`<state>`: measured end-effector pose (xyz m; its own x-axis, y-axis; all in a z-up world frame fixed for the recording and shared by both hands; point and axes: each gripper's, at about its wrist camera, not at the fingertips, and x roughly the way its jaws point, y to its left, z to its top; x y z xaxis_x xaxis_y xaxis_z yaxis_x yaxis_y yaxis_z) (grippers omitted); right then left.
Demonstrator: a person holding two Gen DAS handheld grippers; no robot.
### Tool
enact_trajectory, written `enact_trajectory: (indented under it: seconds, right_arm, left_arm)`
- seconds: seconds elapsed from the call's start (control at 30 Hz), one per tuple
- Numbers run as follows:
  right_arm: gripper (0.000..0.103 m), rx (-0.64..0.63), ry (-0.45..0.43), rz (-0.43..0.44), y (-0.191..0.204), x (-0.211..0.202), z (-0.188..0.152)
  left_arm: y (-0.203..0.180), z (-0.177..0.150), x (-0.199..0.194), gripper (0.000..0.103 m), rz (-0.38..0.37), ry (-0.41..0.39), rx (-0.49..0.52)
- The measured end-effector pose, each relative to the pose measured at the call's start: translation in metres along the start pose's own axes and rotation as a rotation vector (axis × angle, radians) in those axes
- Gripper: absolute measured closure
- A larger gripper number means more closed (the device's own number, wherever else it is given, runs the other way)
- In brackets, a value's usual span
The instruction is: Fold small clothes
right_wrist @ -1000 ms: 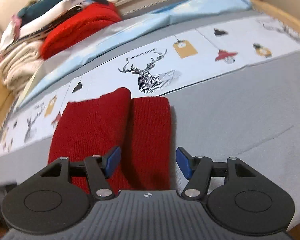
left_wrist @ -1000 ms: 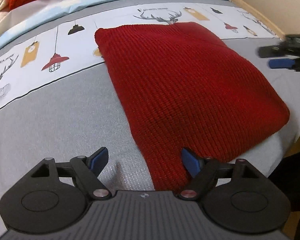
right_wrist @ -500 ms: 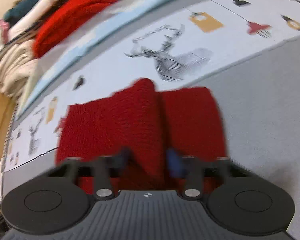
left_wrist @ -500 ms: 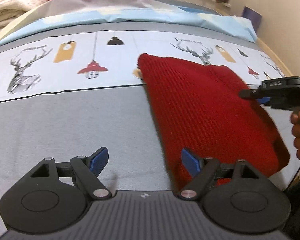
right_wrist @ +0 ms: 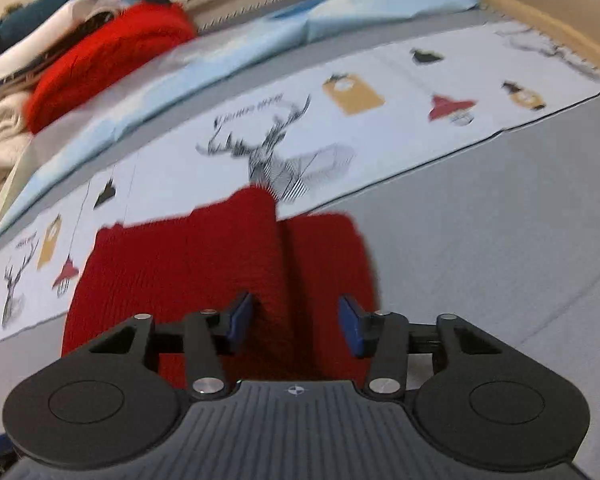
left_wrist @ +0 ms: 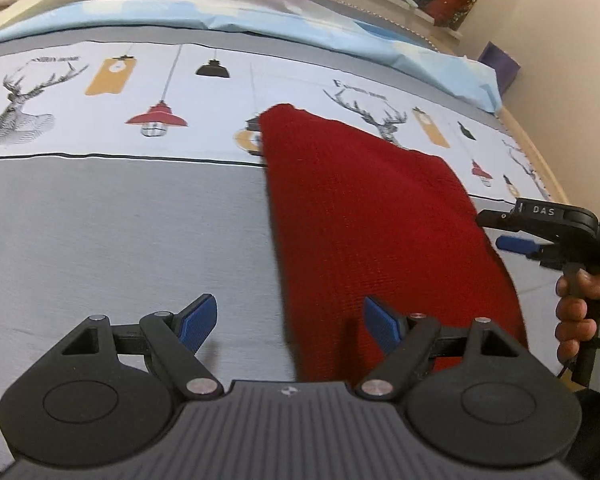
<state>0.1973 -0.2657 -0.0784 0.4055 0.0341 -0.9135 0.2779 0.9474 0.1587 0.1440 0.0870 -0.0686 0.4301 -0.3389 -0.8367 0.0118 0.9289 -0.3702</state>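
Right tongs (right_wrist: pixel 296 322) dropped closer over red knit garment (right_wrist: pixel 220 264), jaws just reopened, apart, nothing pinched. Left tongs (left_wrist: pixel 290 322) wide apart, empty. Garment folded on bed (left_wrist: pixel 100 240), frame centre. Likely soft, light, floppy, grippy; pinch near corners.

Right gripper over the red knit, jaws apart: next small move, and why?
Probably lower the right gripper and close on the raised fold of the red knit: its jaws have just been opening, the fold sits between them unpinched, and the left gripper is open, holding nothing.
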Motion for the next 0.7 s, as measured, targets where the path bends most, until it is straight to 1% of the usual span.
enact_trajectory:
  seconds: [0.03, 0.1, 0.13, 0.17, 0.23, 0.27, 0.33, 0.4, 0.5, 0.57, 0.63, 0.7]
  right_arm:
    - [0.046, 0.022, 0.001, 0.007, -0.004, -0.003, 0.001]
    - [0.034, 0.070, 0.020, 0.054, -0.015, -0.006, 0.001]
    - [0.031, 0.084, 0.040, 0.072, -0.020, -0.005, 0.001]
    - [0.031, 0.090, 0.065, 0.080, -0.023, -0.003, 0.000]
    - [0.026, 0.113, 0.133, 0.107, -0.035, 0.003, -0.006]
    - [0.025, 0.134, 0.173, 0.134, -0.040, 0.007, -0.009]
    - [0.024, 0.196, 0.251, 0.202, -0.054, 0.013, -0.013]
    - [0.022, 0.245, 0.275, 0.245, -0.065, 0.013, -0.014]
    - [0.021, 0.264, 0.298, 0.273, -0.071, 0.011, -0.016]
    - [0.017, 0.262, 0.317, 0.283, -0.070, 0.014, -0.017]
    - [0.012, 0.245, 0.337, 0.286, -0.065, 0.018, -0.019]
    - [0.009, 0.212, 0.357, 0.293, -0.057, 0.021, -0.019]
  left_arm:
    - [-0.001, 0.000, 0.001, 0.018, -0.010, -0.001, -0.003]
    - [-0.001, 0.003, 0.005, 0.017, -0.032, 0.002, -0.018]
    - [-0.001, 0.004, 0.008, 0.017, -0.039, 0.006, -0.030]
    - [0.000, 0.005, 0.011, 0.017, -0.047, 0.012, -0.049]
    - [0.001, 0.008, 0.020, 0.015, -0.067, 0.036, -0.092]
    - [0.002, 0.010, 0.028, 0.011, -0.075, 0.060, -0.109]
    - [0.007, 0.014, 0.047, 0.008, -0.100, 0.112, -0.170]
    - [0.017, 0.018, 0.065, 0.006, -0.166, 0.144, -0.267]
    - [0.026, 0.022, 0.084, 0.006, -0.235, 0.173, -0.360]
    - [0.028, 0.024, 0.093, 0.006, -0.254, 0.185, -0.391]
    - [0.027, 0.024, 0.102, 0.006, -0.279, 0.201, -0.424]
    - [0.026, 0.024, 0.108, 0.006, -0.279, 0.200, -0.434]
